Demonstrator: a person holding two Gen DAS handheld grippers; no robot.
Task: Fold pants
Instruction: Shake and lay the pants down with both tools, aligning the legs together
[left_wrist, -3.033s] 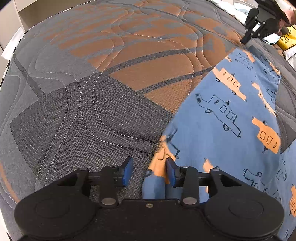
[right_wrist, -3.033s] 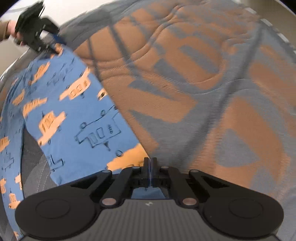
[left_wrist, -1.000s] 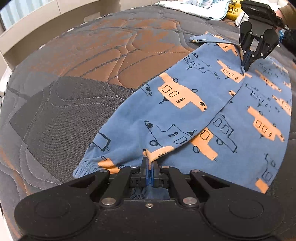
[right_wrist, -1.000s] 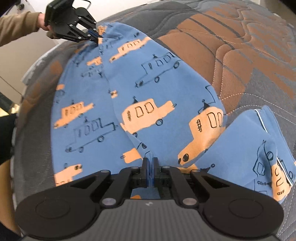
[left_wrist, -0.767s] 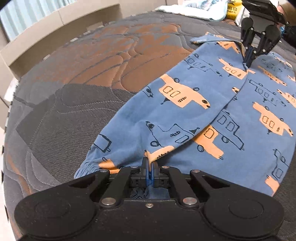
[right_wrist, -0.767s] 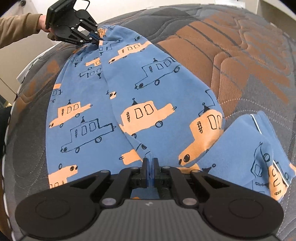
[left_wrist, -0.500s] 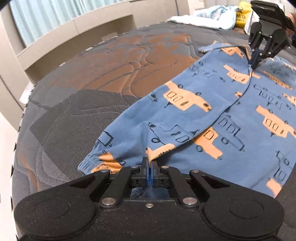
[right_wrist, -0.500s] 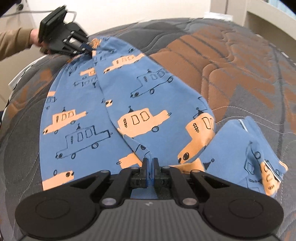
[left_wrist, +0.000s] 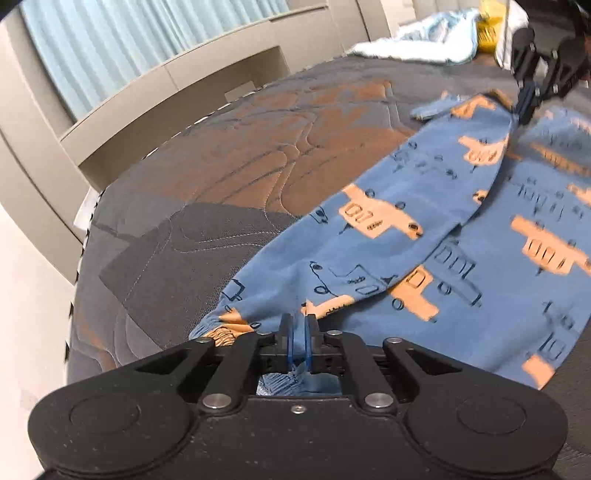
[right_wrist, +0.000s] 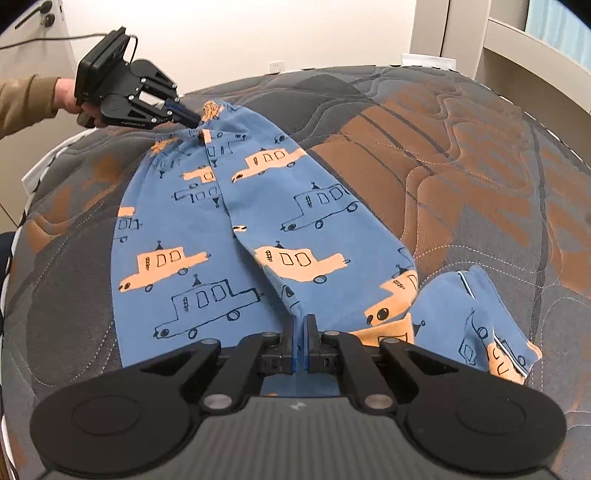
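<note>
Pants (right_wrist: 258, 229) are rocking blue with orange and dark-outlined cars; the quilted bedspread (right_wrist: 461, 155) is showing grey and rust-orange patches; sleeve (right_wrist: 22, 99) is looking tan.

Both grippers are matte black with blue finger pads (right_wrist: 184, 115) and silver screws (a tan sleeve (right_wrist: 26, 99) covers the left arm)
</note>
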